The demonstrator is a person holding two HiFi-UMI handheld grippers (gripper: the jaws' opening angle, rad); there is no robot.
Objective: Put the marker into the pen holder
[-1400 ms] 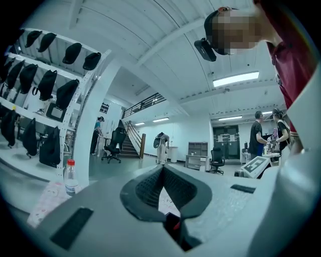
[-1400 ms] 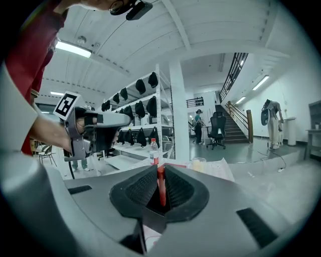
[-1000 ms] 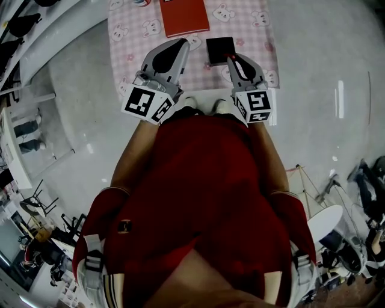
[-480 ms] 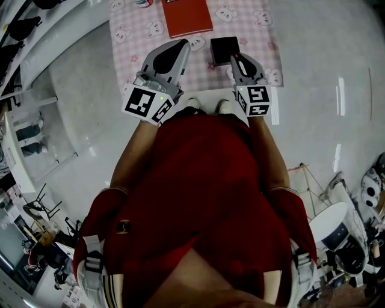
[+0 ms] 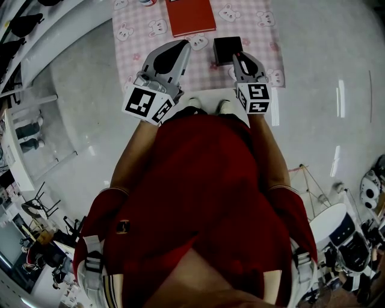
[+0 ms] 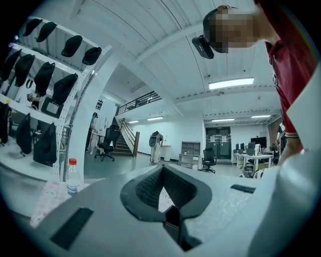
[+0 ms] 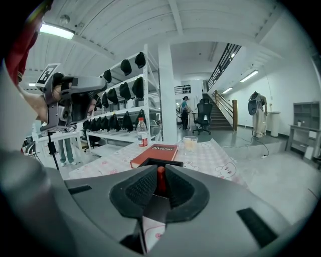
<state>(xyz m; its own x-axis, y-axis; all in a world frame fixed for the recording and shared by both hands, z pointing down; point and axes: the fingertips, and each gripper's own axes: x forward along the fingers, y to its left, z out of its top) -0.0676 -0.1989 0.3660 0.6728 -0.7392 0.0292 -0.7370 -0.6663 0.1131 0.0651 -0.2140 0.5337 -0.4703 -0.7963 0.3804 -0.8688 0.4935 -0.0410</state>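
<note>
marker (image 7: 161,179) over pink bunny-print tablecloth (image 5: 135,54)

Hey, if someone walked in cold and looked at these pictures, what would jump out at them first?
First the red marker, clamped in the right tool right at the near edge of the black pen holder on the pink bunny tablecloth. Then the red book on the table's far side, and the left tool, shut and empty, to the holder's left.
</note>
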